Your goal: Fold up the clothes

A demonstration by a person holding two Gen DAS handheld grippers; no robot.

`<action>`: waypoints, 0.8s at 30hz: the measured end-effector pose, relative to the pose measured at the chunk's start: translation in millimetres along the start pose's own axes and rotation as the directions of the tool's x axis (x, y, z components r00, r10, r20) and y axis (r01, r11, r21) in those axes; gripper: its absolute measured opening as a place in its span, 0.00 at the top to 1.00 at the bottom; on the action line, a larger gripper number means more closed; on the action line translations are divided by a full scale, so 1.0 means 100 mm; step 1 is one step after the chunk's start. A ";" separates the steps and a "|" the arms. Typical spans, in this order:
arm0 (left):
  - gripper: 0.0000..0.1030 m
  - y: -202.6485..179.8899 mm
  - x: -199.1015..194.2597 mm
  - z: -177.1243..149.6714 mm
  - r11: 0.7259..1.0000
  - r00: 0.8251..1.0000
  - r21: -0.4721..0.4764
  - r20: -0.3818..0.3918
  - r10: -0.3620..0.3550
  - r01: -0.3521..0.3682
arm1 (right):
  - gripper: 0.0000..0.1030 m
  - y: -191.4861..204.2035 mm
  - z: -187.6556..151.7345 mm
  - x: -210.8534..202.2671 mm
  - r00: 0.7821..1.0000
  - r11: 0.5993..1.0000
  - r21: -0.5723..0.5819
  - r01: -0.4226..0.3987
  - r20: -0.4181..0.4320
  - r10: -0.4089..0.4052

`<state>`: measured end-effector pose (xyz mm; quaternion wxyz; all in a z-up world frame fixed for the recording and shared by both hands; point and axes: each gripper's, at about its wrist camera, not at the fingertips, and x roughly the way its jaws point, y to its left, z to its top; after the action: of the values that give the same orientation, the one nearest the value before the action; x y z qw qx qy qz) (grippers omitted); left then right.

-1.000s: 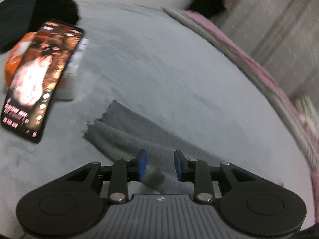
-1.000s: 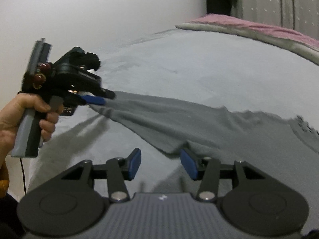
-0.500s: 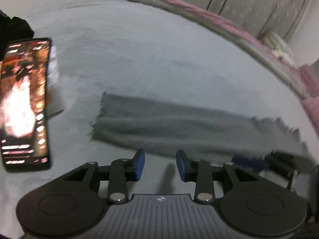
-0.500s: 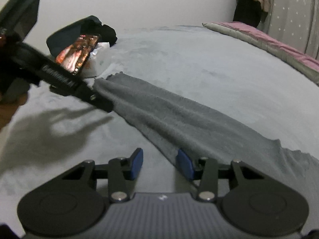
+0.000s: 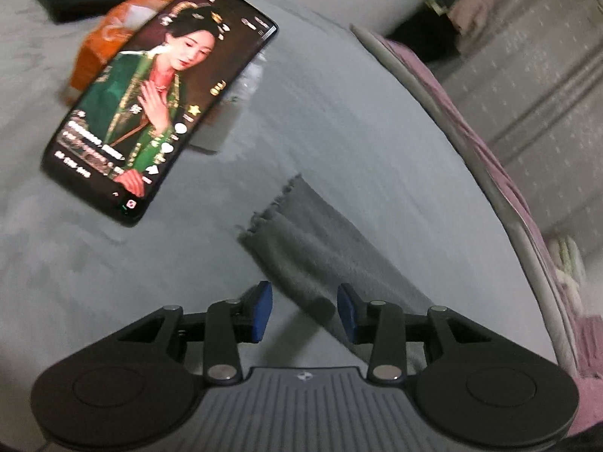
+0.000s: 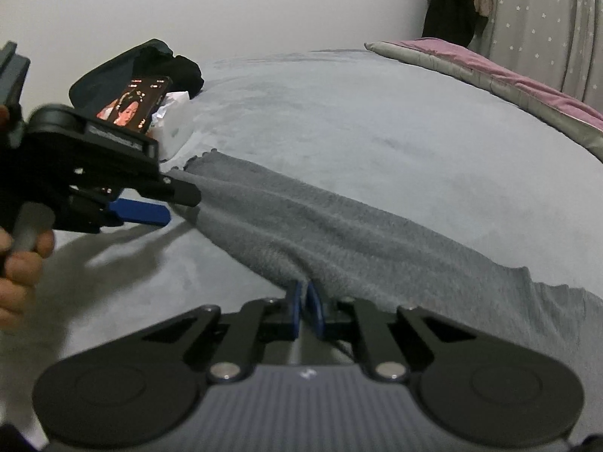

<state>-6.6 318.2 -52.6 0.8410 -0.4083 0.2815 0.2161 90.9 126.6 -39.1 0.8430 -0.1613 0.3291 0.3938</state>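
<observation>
A long grey cloth (image 6: 339, 226) with a frayed end lies stretched across the grey bed cover (image 6: 358, 120). My right gripper (image 6: 304, 305) is shut on a pinched fold of the cloth's near edge, about midway along its length. In the left wrist view the same cloth (image 5: 320, 256) runs diagonally from its frayed end down between the blue pads (image 5: 262, 310). My left gripper (image 5: 304, 310) is open around it. From the right wrist view the left gripper (image 6: 177, 205), held by a hand (image 6: 19, 263), sits at the cloth's frayed end with its jaws apart.
A lit phone (image 5: 158, 109) leans on an orange packet (image 5: 109, 41) and a white pack (image 6: 175, 120), just past the frayed end. Behind them lies a dark bag (image 6: 124, 67). A pink and grey quilt (image 6: 508, 79) borders the bed's far side, before a curtain (image 6: 546, 19).
My right gripper has closed on the cloth's near edge; it was open before. The left gripper has swung back toward the frayed end by the phone and stays open.
</observation>
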 end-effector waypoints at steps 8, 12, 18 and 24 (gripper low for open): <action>0.97 -0.13 -0.04 -0.09 0.990 0.989 0.048 0.063 0.132 -0.135 | 0.93 0.00 0.00 -0.10 1.000 1.000 0.011 -0.013 -0.022 0.013; 0.91 -0.21 -0.02 -0.11 0.976 0.978 0.070 0.066 0.200 -0.204 | 0.86 0.02 -0.02 -0.11 0.999 0.999 0.033 -0.009 -0.037 0.011; 0.66 -0.29 -0.10 -0.16 0.968 0.967 0.038 0.063 0.247 -0.249 | 0.53 0.00 -0.04 -0.24 1.000 0.997 0.075 0.002 -0.025 0.000; 0.50 -0.51 -0.15 -0.22 0.971 0.970 0.040 0.075 0.232 -0.235 | 0.24 -0.16 -0.11 -0.59 0.997 0.986 0.150 0.074 -0.008 -0.074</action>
<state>6.0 269.7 -25.2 0.8288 -0.3438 0.3031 0.3209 70.8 77.1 -6.4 0.8664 -0.1100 0.3526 0.3360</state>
